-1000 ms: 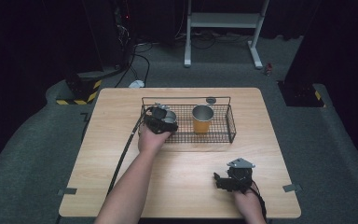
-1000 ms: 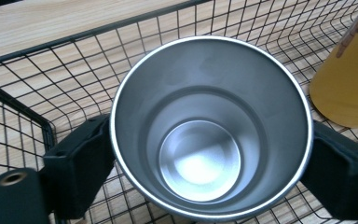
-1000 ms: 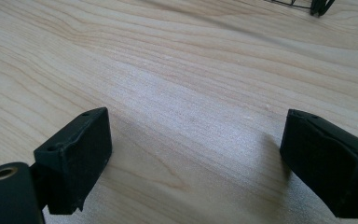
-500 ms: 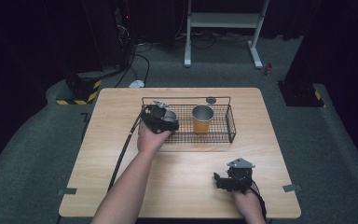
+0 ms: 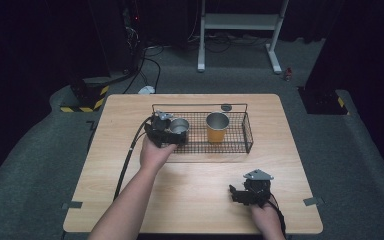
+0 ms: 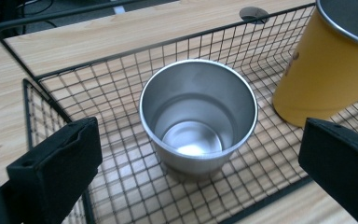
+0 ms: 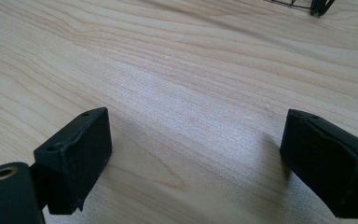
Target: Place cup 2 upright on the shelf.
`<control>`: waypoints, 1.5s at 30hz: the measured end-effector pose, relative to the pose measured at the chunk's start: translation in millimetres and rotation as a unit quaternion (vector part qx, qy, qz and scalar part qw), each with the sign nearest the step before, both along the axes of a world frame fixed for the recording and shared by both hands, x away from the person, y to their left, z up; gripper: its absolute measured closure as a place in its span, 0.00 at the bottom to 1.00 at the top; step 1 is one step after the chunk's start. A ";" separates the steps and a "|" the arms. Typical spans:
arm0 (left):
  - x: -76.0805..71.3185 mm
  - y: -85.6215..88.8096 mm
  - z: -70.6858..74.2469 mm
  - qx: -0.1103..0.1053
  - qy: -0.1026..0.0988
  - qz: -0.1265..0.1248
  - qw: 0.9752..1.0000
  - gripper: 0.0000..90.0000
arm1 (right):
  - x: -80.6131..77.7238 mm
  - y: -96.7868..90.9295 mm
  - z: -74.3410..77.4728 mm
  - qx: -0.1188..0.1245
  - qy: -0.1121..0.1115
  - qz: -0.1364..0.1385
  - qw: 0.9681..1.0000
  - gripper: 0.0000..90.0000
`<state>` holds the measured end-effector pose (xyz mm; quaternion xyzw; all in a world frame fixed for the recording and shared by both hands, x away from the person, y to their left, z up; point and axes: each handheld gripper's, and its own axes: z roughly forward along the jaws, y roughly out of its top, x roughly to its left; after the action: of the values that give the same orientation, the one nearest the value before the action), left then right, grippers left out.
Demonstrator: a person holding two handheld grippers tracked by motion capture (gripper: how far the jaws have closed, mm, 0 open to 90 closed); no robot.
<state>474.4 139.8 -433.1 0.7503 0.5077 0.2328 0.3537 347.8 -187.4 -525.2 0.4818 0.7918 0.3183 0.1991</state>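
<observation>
left gripper (image 6: 200, 186) has just been opening, jaws wide and clear of the steel cup (image 6: 198, 116) standing in the wire basket (image 6: 121, 186); right gripper (image 7: 196, 163) spread, apparently low over the table (image 7: 191, 70).

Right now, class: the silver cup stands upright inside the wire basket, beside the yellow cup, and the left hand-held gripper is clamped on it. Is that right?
Not quite. The left hand-held gripper is open, its jaws apart from the silver cup, as the left gripper view shows. The cup does stand upright in the wire basket beside the yellow cup.

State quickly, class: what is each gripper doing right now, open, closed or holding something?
Left gripper: open, jaws just opened, apart from the steel cup standing in the wire basket.
Right gripper: open, holding nothing, over the table.
</observation>
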 end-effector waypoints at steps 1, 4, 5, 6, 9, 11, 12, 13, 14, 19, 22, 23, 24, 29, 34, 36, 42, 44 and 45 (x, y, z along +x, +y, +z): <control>-3.2 2.3 -0.5 0.002 -0.004 0.000 1.000 0.00 | 0.0 0.0 0.0 0.000 0.000 0.000 1.000 0.10; -13.1 11.2 -2.5 -0.004 -0.003 -0.002 1.000 0.00 | 0.0 0.0 0.0 0.000 0.000 0.000 1.000 0.10; -15.7 13.3 -2.9 -0.006 -0.005 -0.002 1.000 0.00 | 0.0 0.0 0.0 0.000 0.000 0.000 1.000 0.10; -18.9 16.2 -3.2 -0.007 -0.007 -0.003 1.000 0.00 | 0.0 0.0 0.0 0.000 0.000 0.000 1.000 0.10; -29.2 25.7 -4.3 -0.009 -0.012 -0.007 1.000 0.00 | 0.0 0.0 0.0 0.000 0.000 0.000 1.000 0.10; -36.4 32.3 -5.1 -0.010 -0.017 -0.010 1.000 0.00 | 0.0 -0.1 0.0 0.000 0.000 0.000 1.000 0.10; -40.2 35.6 -5.5 -0.014 -0.019 -0.011 1.000 0.00 | 0.0 -0.1 0.0 0.000 -0.001 0.000 1.000 0.10; -43.0 38.1 -5.9 -0.016 -0.020 -0.012 1.000 0.00 | 0.0 -0.1 0.0 0.000 0.000 0.000 1.000 0.10; -48.1 42.1 -6.4 -0.021 -0.022 -0.014 0.999 0.00 | -0.1 0.0 0.0 0.000 0.000 0.000 1.000 0.10; -65.4 52.6 -10.8 -0.032 -0.023 -0.025 0.999 0.00 | -0.1 -0.1 0.1 0.000 0.000 0.000 1.000 0.10; -78.3 58.4 -16.2 -0.035 -0.025 -0.034 0.999 0.00 | -0.4 -0.1 0.0 -0.001 0.000 0.000 1.000 0.10; -81.1 59.7 -18.0 -0.033 -0.026 -0.035 0.999 0.00 | -0.5 -0.1 0.0 0.000 0.000 0.000 1.000 0.10; -86.0 62.1 -21.4 -0.033 -0.025 -0.036 0.998 0.00 | -0.5 -0.1 0.0 0.000 0.000 0.000 1.000 0.10; -103.4 72.7 -42.5 -0.035 -0.005 -0.047 0.998 0.00 | -0.5 -0.1 0.0 0.000 0.000 0.000 1.000 0.10; -114.9 85.1 -71.3 -0.008 0.022 -0.048 0.999 0.00 | -0.5 -0.1 0.0 0.000 0.000 0.000 1.000 0.10; -119.7 91.1 -81.8 0.014 0.037 -0.049 0.998 0.00 | -0.6 -0.1 0.0 0.000 0.000 0.000 1.000 0.10; -131.5 104.1 -93.1 0.022 0.054 -0.058 0.997 0.00 | -0.6 -0.1 0.0 -0.001 0.000 0.000 1.000 0.10; -133.5 102.1 -94.1 0.031 0.053 -0.070 0.996 0.00 | -0.6 -0.1 0.0 -0.001 0.000 0.000 1.000 0.10; -134.5 100.7 -94.3 0.035 0.048 -0.073 0.996 0.00 | -0.6 -0.1 0.0 -0.001 0.000 0.000 1.000 0.10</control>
<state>340.0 240.6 -527.4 0.8078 0.4595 0.1875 0.3180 347.1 -187.5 -525.2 0.4818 0.7918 0.3179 0.1997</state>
